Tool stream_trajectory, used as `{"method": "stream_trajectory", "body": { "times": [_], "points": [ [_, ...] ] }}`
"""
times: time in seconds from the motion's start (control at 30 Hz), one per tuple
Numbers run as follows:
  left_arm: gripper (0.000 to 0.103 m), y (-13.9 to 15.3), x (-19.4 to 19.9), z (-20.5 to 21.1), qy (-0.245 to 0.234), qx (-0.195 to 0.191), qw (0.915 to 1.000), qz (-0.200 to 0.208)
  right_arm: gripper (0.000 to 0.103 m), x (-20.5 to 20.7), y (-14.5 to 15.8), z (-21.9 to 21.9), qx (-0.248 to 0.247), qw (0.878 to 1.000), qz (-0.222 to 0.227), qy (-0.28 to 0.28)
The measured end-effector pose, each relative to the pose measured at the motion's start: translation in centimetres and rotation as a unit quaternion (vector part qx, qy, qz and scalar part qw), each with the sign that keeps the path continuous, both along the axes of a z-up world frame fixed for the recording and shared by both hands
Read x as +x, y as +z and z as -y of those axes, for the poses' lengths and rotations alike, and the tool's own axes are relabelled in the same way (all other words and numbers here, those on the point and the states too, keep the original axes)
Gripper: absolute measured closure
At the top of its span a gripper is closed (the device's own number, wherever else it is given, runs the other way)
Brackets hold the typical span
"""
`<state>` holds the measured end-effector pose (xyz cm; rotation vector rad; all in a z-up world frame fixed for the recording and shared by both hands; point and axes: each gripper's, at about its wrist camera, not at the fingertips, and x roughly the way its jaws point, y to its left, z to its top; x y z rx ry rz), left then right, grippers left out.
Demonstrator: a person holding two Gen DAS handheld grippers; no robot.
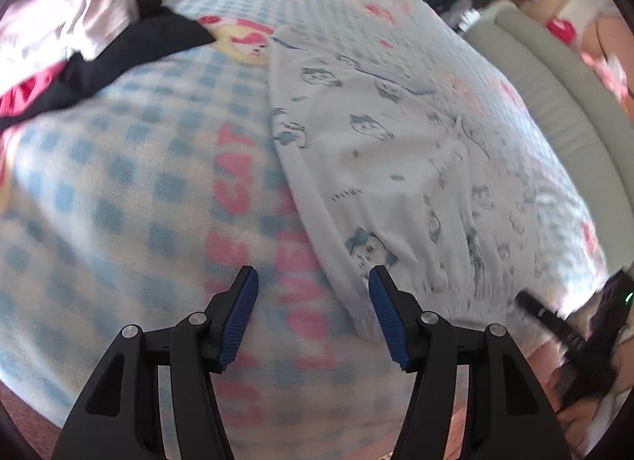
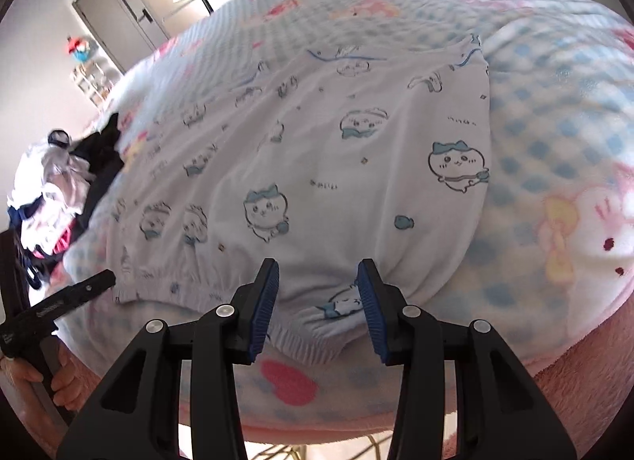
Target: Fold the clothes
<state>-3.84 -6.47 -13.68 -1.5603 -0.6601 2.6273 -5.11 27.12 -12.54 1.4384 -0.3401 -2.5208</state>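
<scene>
Only the right view shows the door [image 2: 119, 20]; both tools, left tool [image 1: 313, 281] and right tool [image 2: 318, 273], gape wide, the printed garment [image 2: 317, 167] at twelve o'clock.

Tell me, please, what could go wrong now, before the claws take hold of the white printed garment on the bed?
1. Both claws are open at the elastic hem of the white garment. The right claw sits over gathered fabric, so it may pinch the checked blanket underneath too.
2. The left claw straddles the garment's side edge, mostly over blanket, and might miss the cloth.
3. The clothes pile lies close by; a wide fold could reach it.
</scene>
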Motion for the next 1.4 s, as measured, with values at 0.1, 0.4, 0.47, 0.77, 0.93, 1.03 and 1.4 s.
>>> {"method": "stream_trajectory", "body": {
  "times": [0.1, 0.4, 0.47, 0.77, 0.93, 1.03, 1.4],
  "points": [
    [0.043, 0.3, 0.7, 1.0, 0.013, 0.025, 0.9995, -0.015, 0.061, -0.2, -1.1, 0.5, 0.014, 1.000, 0.019, 0.002],
    [0.043, 0.3, 2.3, 3.5, 0.040, 0.108, 0.9919, -0.055, 0.060, -0.5, -0.5, 1.4, -0.003, 1.000, 0.007, -0.002],
    [0.043, 0.3, 1.7, 2.8, 0.023, 0.121, 0.9906, -0.059, 0.060, -0.5, -0.4, 1.4, -0.008, 1.000, 0.004, -0.003],
    [0.043, -1.8, -1.4, -0.7, 0.026, 0.123, 0.9921, 0.004, 0.061, -0.8, 0.3, -3.6, -0.017, 0.995, 0.001, -0.098],
    [0.043, -1.8, -1.4, -0.4, 0.036, 0.137, 0.9899, 0.001, 0.060, -0.7, 0.2, -6.1, -0.002, 0.991, 0.010, -0.130],
    [0.043, -2.3, -1.6, -0.2, 0.033, 0.185, 0.9822, -0.002, 0.060, -0.9, -0.5, -6.8, -0.036, 0.992, 0.016, -0.123],
    [0.087, -3.5, -4.5, -0.3, 0.027, 0.193, 0.9808, 0.008, 0.058, -2.5, -1.5, -8.2, -0.082, 0.990, 0.025, -0.113]
  ]
}}
